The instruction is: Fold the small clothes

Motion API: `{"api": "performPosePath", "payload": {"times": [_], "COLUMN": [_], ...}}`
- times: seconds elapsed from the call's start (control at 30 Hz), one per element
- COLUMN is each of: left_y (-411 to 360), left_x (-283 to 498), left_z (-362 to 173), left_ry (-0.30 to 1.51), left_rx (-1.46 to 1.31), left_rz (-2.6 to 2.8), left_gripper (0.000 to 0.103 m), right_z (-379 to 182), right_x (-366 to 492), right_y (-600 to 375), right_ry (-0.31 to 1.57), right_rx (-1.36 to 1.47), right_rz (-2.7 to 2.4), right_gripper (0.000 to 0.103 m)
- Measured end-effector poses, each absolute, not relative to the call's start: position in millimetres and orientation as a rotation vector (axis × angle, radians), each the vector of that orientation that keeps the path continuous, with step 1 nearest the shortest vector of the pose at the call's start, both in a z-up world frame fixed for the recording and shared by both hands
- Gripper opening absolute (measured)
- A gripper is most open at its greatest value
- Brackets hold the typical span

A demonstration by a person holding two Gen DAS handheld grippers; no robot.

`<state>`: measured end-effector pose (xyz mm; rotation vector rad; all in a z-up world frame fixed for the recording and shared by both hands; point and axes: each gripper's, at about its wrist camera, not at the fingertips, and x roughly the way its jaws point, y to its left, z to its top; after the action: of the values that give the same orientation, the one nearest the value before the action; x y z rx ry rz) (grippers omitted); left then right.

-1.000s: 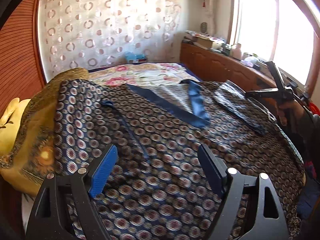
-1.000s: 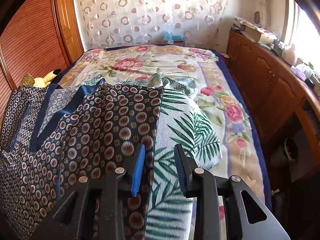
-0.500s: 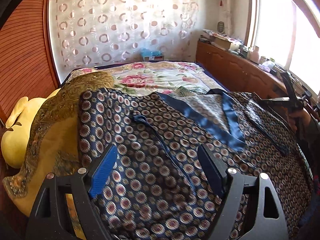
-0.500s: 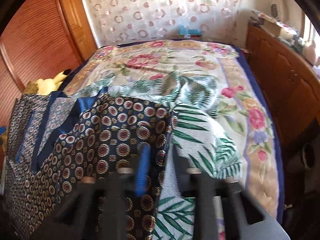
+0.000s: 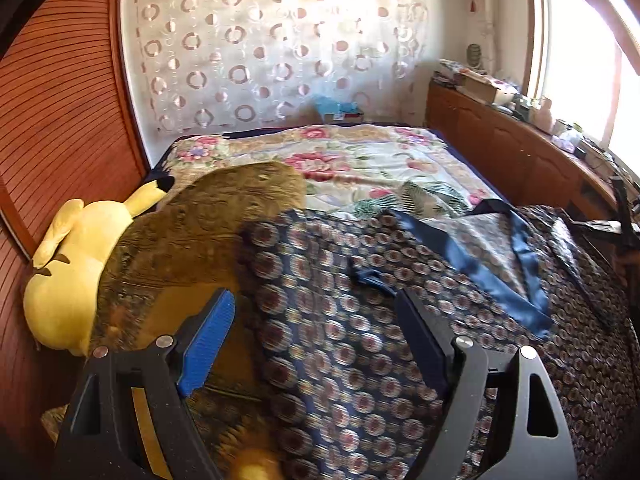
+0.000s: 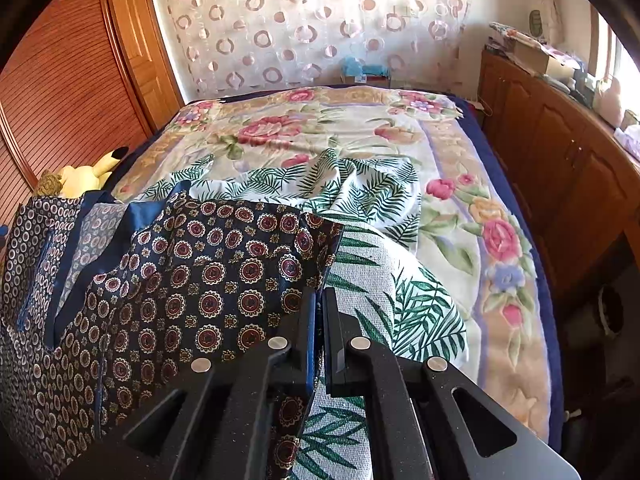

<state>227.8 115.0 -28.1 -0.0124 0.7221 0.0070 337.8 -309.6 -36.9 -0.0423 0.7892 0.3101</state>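
A navy garment [image 5: 340,264] with round medallion print and plain blue bands lies spread on the bed. My left gripper [image 5: 314,300] hovers open over its left edge, the blue-padded finger above a gold-brown cloth [image 5: 208,232], nothing between the pads. In the right wrist view the same garment [image 6: 208,264] fills the lower left, and my right gripper [image 6: 320,296] is shut on its right edge, pinching the fabric. The right gripper [image 5: 616,224] also shows at the far right of the left wrist view.
A yellow plush toy [image 5: 68,264] lies left of the gold cloth. A leaf-print cloth [image 6: 380,280] sits under the garment's right edge on the floral bedspread [image 6: 320,128]. Wooden cabinets [image 6: 560,152] line the right side, slatted wardrobe doors [image 5: 60,120] the left.
My right gripper has closed on the garment's right edge. My left gripper has slid left across the garment, so the gold cloth and plush toy have come into view.
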Motion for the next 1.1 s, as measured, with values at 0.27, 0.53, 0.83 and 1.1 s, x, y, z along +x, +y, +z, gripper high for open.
{"api": "performPosePath", "payload": {"times": [0.27,0.53,0.83,1.1], "left_y": [135,144,161,145], "left_x": [245,257,251,259], "left_z": [-32,-32,-26,-41], "left_ry": [0.726,0.735,0.705,0.756], "left_rx": [-0.016,-0.054,-0.081,-0.061], "left_rz": [0.027,0.009,0.062,0.019], "left_gripper": [0.075,0.049,0.048,0.033], "right_z": [-35,-36,-36,-37], "right_x": [337,336,337,337], "right_y": [-309,-309,-310,-308], "right_ry": [0.785,0.784,0.784,0.782], "right_rx": [-0.042,-0.043,-0.029,-0.031], "right_rz": [0.308,0.305,0.314,0.308], "right_gripper": [0.002,0.002,0.002,0.002]}}
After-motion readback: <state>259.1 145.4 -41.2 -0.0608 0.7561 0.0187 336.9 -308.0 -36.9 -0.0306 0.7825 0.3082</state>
